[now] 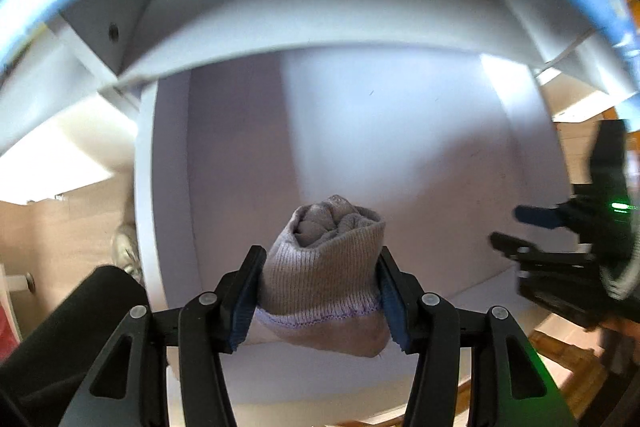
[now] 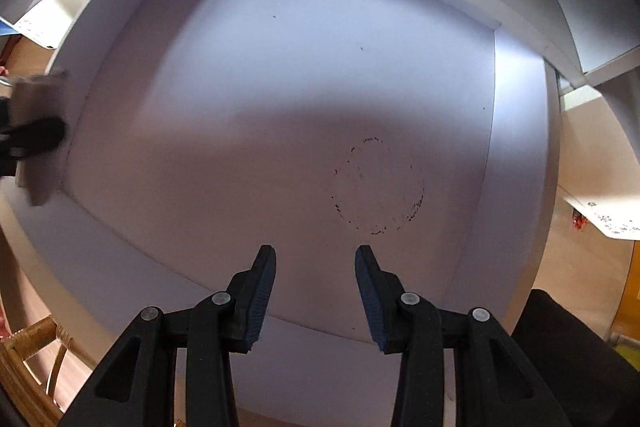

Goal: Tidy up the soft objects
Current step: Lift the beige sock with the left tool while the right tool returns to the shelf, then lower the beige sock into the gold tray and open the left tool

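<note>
White shelf [image 2: 280,87] — one rolled sock [image 1: 324,267]

Ribbed knit cloth sock bundle [image 1: 320,267] – soft, matt; smooth white painted shelf [image 2: 280,87]; woven wicker chair [image 2: 28,355].

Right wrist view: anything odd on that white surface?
Yes. A broken ring of dark specks marks the white shelf, just beyond the open right tool. It looks like residue from something round that stood there. No damage or spill otherwise.
</note>
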Demonstrator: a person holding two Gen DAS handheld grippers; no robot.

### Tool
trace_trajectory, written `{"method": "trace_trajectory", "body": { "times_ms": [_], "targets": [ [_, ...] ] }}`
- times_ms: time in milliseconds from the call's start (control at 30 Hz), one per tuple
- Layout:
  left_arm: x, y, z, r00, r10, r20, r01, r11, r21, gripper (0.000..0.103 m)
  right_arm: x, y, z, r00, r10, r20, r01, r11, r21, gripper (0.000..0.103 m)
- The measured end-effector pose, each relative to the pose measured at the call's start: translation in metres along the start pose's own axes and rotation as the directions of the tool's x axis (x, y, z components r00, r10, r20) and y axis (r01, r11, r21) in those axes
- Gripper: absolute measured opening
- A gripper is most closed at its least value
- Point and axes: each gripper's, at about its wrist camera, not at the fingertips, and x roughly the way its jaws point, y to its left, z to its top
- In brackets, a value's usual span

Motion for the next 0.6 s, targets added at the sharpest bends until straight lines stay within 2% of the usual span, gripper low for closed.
{"method": "trace_trajectory", "body": {
  "times_ms": [333, 600],
  "targets": [
    [-0.062, 0.010, -0.001, 0.996, 0.002, 0.093, -0.007, 0.998, 0.056, 0.055, 0.007, -0.007, 0.005, 1.000, 0.018, -0.023, -0.017, 0.999, 0.032, 0.041],
    [-0.143, -0.009, 0.020, 0.983, -0.026, 0.180, 0.001, 0.991, 0.135, 0.055, 0.011, -0.008, 0.008, 0.999, 0.015, -0.043, -0.013, 0.999, 0.038, 0.041]
  ]
}}
